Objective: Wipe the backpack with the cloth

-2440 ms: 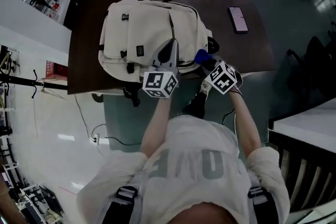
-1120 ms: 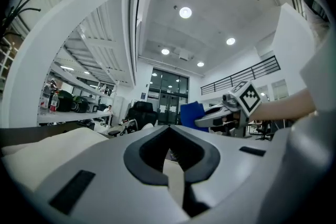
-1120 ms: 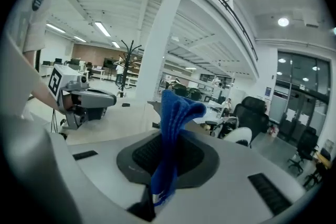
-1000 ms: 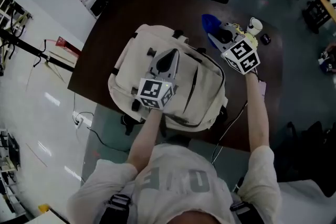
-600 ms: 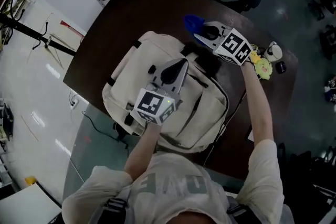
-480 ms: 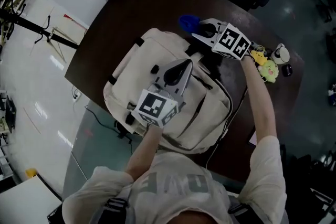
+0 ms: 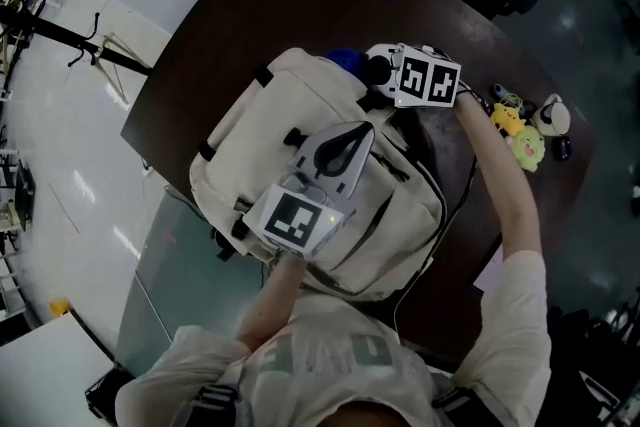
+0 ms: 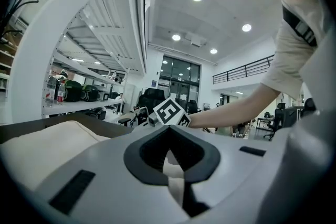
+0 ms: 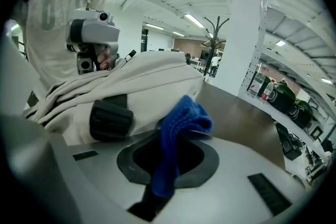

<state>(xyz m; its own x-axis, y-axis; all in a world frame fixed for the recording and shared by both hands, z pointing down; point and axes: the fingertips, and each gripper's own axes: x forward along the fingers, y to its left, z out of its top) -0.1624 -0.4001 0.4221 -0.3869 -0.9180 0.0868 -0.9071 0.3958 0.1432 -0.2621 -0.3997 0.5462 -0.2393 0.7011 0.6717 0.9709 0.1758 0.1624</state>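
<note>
Backpack (image 7: 262, 137), cream with black buckles, lies flat in the middle of the dark table (image 7: 240, 10), and you lean over it from 6 o'clock. Your left gripper (image 7: 347, 141) rests on the centre of the bag, pointing toward 1 o'clock. Its jaws are drawn together to a thin slit with cream fabric showing through. Whether they pinch that fabric cannot be told. Your right gripper (image 7: 378, 70) sits at the bag's 12 o'clock edge, nose toward 9 o'clock. Its jaws are clamped on the blue cloth (image 9: 181, 126), whose loose end folds over just beside the cream fabric and a black strap piece (image 9: 110, 118). A yellow plush toy (image 7: 518, 135) lies on the table at 3 o'clock of that gripper, well apart from the bag.
</note>
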